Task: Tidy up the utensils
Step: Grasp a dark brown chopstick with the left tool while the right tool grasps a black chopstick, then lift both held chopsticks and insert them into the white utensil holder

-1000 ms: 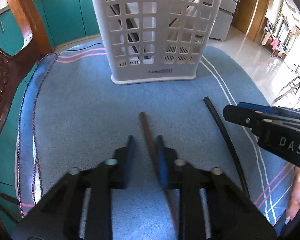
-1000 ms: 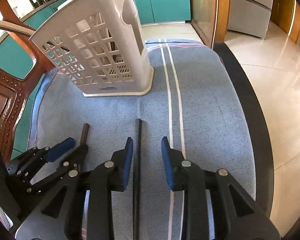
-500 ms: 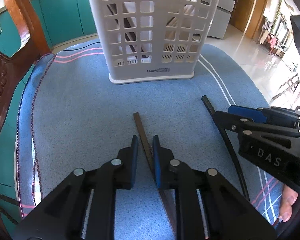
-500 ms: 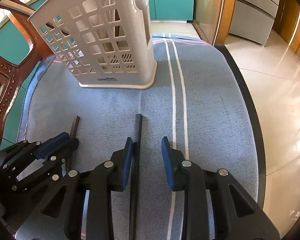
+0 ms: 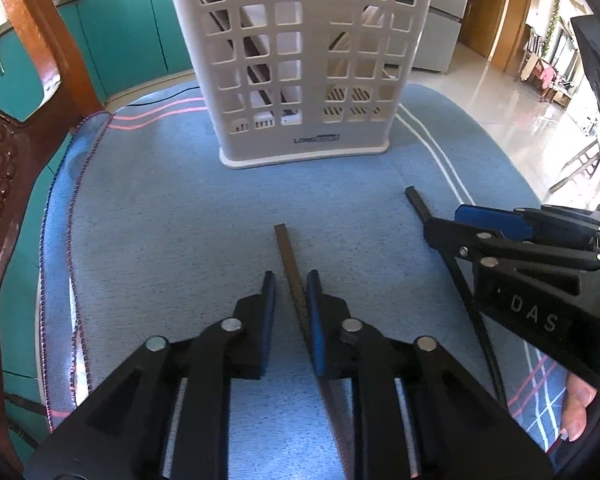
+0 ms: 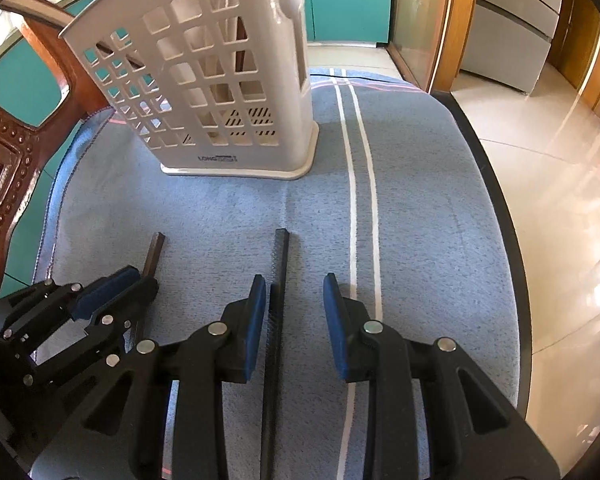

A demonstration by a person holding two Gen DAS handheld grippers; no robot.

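Flat on cloth, brown chopstick (image 5: 290, 264) and black chopstick (image 6: 279, 280) sit between parted left claw (image 5: 291, 292) and right claw (image 6: 295, 294).

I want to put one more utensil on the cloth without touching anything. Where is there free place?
Bare cloth lies between the white basket and the ends of the brown chopstick and black chopstick. Another free strip runs right of the white stripes, to the table edge. It is crowded near the left tool and right tool.

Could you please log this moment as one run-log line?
left gripper: open around brown chopstick | right gripper: open around black chopstick | white plastic basket: upright
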